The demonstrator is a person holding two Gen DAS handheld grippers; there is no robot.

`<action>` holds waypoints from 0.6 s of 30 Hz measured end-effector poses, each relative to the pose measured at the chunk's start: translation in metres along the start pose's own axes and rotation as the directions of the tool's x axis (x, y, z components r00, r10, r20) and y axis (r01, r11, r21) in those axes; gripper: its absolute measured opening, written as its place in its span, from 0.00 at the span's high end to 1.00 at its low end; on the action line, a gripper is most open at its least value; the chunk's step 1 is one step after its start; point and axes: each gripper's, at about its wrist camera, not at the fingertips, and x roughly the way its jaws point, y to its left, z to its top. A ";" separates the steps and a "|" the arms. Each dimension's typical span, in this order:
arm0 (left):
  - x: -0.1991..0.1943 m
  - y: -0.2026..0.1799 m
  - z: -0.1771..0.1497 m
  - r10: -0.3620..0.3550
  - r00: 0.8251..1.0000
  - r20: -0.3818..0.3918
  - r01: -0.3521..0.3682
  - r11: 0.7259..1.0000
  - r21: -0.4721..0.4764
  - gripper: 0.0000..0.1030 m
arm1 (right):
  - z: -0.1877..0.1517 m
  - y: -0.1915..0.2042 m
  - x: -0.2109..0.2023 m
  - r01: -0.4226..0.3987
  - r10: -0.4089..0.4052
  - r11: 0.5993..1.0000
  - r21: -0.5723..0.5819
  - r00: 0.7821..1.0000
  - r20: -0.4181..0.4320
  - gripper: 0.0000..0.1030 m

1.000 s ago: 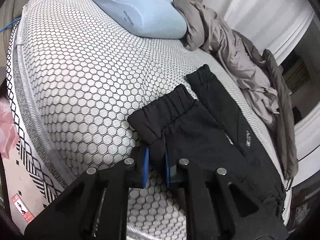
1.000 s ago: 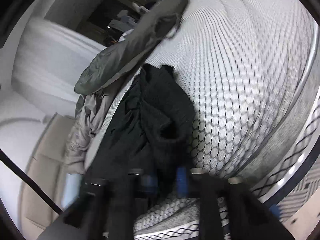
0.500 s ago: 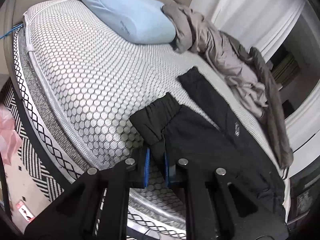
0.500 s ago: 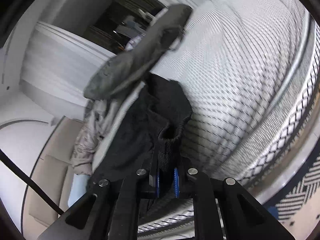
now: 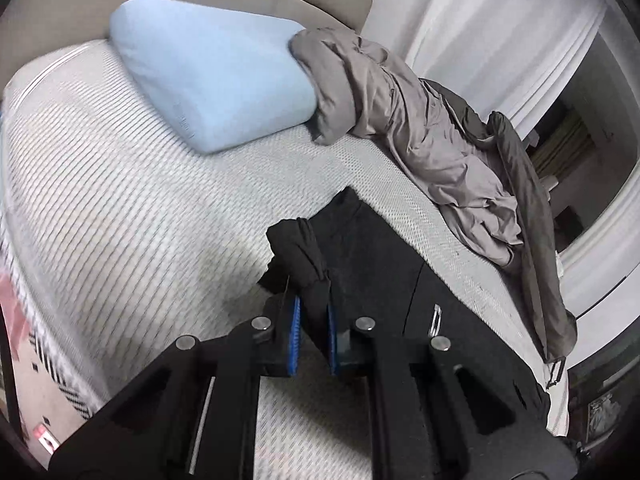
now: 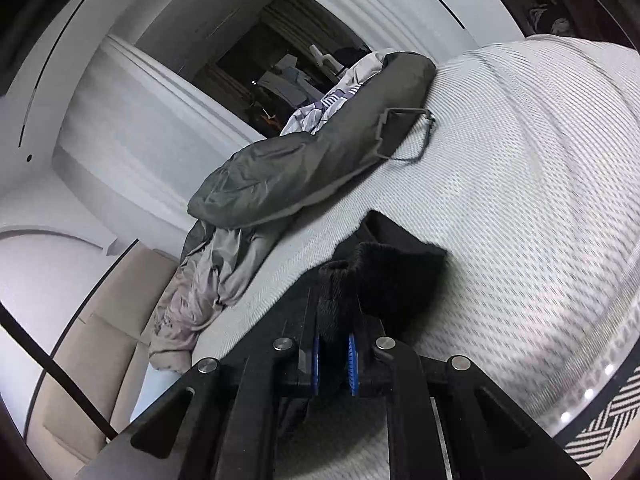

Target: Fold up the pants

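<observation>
Between both sets of tongs, left (image 5: 311,330) and right (image 6: 334,360), black pants (image 5: 392,280) are clamped at opposite edges, partly raised off the bed (image 5: 120,220); the fold looks barely begun, most cloth lying unfolded ahead.

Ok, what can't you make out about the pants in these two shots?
- Left wrist view: the black pants run behind the left gripper, so their near edge is hidden.
- Right wrist view: beyond the right gripper, only a bunched cuff shows.
- Mattress pattern: motion-blurred.
</observation>
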 end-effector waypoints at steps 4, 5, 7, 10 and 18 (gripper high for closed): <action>0.053 -0.060 0.048 0.072 0.997 -0.007 -0.071 0.993 0.095 0.92 | 0.041 0.024 0.049 0.039 -0.039 0.999 -0.022 0.999 -0.004 0.91; 0.069 -0.074 0.058 0.085 0.996 -0.010 -0.083 0.991 0.105 0.92 | 0.054 0.031 0.067 0.053 -0.053 0.998 -0.031 0.999 -0.011 0.91; 0.106 -0.102 0.079 0.121 0.992 -0.018 -0.118 0.986 0.118 0.87 | 0.081 0.040 0.114 0.096 -0.099 0.994 -0.053 0.994 -0.046 0.90; 0.161 -0.125 0.102 0.146 0.988 -0.042 -0.141 0.983 0.115 0.42 | 0.110 0.048 0.180 0.163 -0.171 0.983 -0.081 0.979 -0.109 0.72; 0.153 -0.118 0.082 0.145 0.988 -0.046 -0.135 0.977 0.164 0.25 | 0.105 0.042 0.192 0.234 -0.242 0.962 -0.137 0.970 -0.038 0.31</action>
